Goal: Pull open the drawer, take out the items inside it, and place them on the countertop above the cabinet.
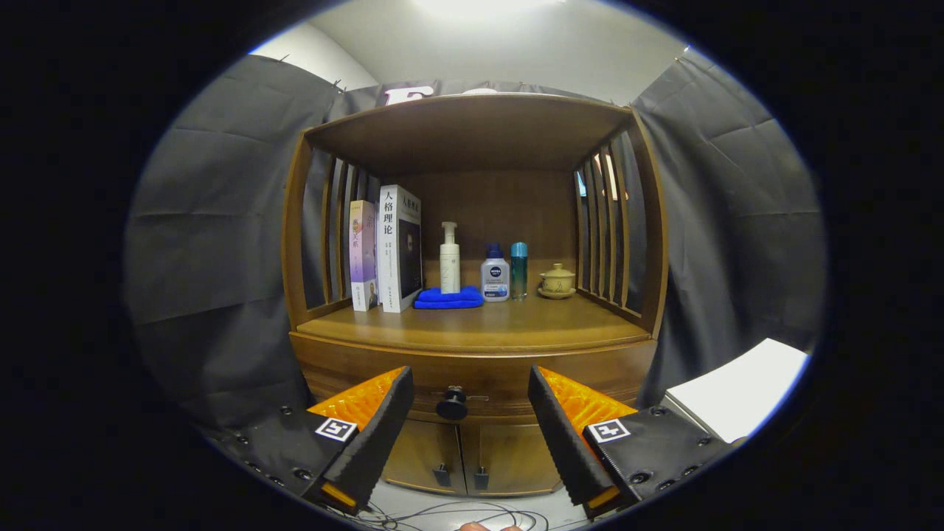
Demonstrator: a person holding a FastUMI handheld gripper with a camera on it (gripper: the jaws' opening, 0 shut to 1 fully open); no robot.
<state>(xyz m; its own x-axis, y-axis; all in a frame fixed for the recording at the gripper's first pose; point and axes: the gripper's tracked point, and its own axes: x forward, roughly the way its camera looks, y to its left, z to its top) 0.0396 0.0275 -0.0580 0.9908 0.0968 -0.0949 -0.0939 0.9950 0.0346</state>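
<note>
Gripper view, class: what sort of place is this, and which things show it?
Probably a mock home corner in a cloth-walled booth: a wooden cabinet with books and toiletry bottles on its countertop. The hand-held gripper is open before the shut drawer's knob.

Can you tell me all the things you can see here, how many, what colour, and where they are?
cabinet: one, brown wood, straight ahead, with a slatted shelf on top
drawer: one, brown, shut, under the countertop
knob: one, black, on the drawer front, between the fingers and beyond them
small doors: two, brown, shut, below the drawer
books: two, standing at the countertop's left end
cloth: one, blue, folded, right of the books
pump bottle: one, white, behind the cloth
bottles: two, one white with a blue cap, one teal, right of the pump bottle
lidded pot: one, tan, right of the bottles
cables: several, dark, on the floor
tool: one, fingers open, aimed at the knob, holding nothing
</note>
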